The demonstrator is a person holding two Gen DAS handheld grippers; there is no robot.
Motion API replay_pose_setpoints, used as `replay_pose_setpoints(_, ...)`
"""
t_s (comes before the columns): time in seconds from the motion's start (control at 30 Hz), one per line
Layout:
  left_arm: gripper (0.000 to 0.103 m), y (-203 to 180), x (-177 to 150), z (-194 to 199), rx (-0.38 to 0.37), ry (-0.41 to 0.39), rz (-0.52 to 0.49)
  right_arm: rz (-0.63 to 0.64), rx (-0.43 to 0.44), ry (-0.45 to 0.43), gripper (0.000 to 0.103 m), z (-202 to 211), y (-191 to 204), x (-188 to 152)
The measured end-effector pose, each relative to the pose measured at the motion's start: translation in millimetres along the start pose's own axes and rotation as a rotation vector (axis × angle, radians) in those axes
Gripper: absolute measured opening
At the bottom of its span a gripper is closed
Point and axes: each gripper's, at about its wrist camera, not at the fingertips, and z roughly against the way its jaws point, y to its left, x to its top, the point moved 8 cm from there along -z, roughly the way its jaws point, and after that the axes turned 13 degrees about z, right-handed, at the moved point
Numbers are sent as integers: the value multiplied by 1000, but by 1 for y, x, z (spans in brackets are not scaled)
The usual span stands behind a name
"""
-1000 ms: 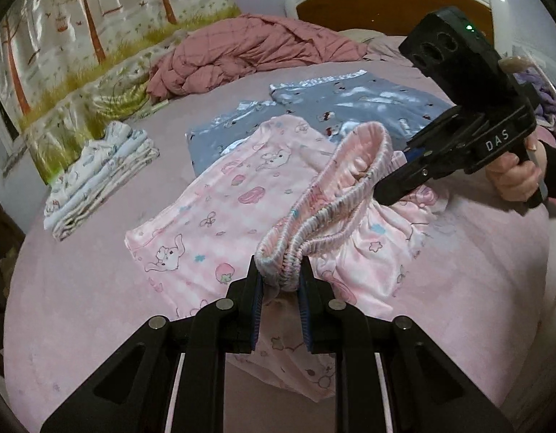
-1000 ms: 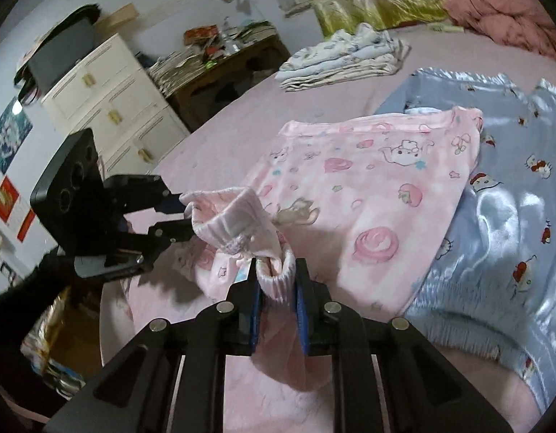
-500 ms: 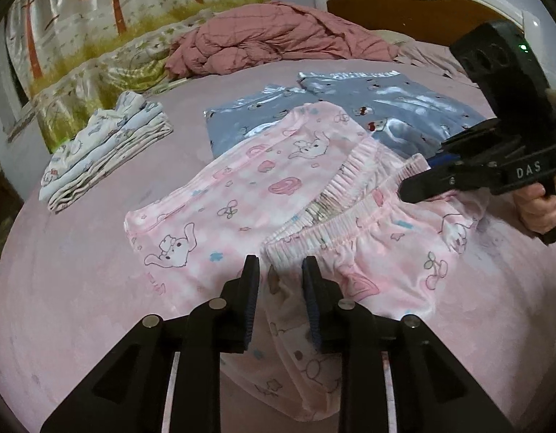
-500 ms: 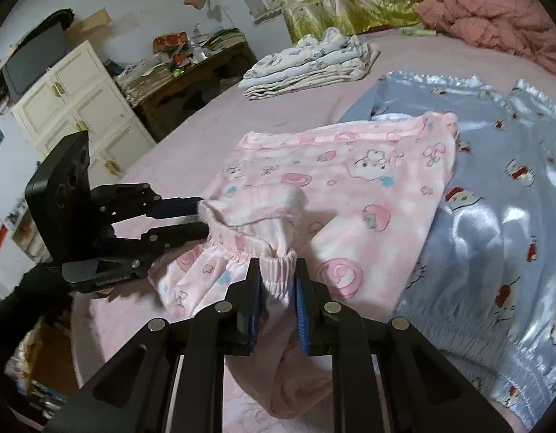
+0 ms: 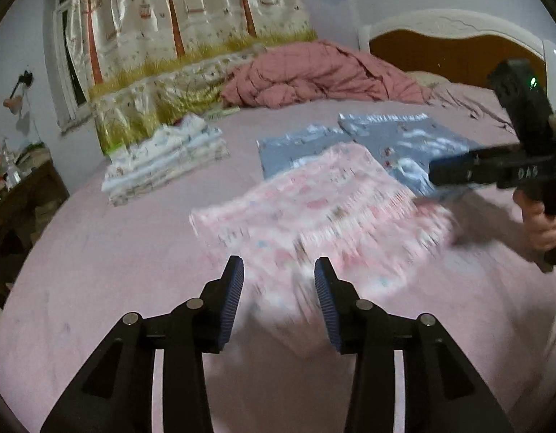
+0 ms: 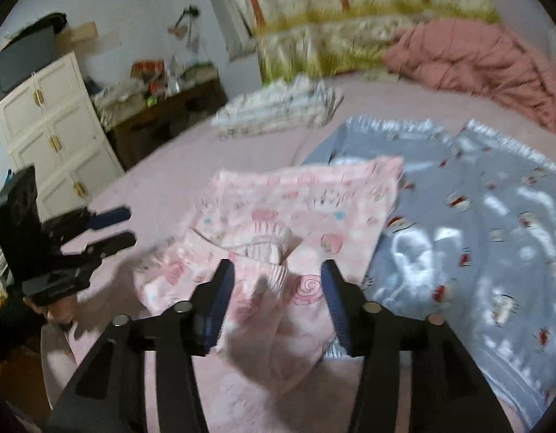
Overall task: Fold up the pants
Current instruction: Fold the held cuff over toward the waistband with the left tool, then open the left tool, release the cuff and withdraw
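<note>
While both our tongs, left tongs point(image 5: 279, 270) and right tongs point(image 6: 278, 270), gape apart gripping nothing, one pink pants point(image 5: 324, 209) lies folded; one blue garment point(image 6: 476, 223) at two o'clock.

The only readable text is on the right gripper point(image 5: 454, 175), seen from the left wrist view: blurred white letters on its black body look like "DAS". The prints on the clothes carry no readable words.
</note>
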Motion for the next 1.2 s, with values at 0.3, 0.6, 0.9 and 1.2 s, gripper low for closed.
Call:
replay_pose_setpoints(0.3, 40, -7, -33, -21, -11, 135, 33, 90, -32, 79, 50, 17, 29, -27)
replay_pose_setpoints(0.6, 2, 6, -33, -25, -20, 145, 121, 30, 0, 134, 7, -5, 24, -42)
replay_pose_setpoints(0.9, 2, 27, -41, -25, 41, 139, 127, -45, 35, 128, 7, -1, 8, -41)
replay_pose_setpoints(1.2, 27, 17, -56, -20, 24, 139, 28, 38, 53, 135, 52, 4, 18, -50)
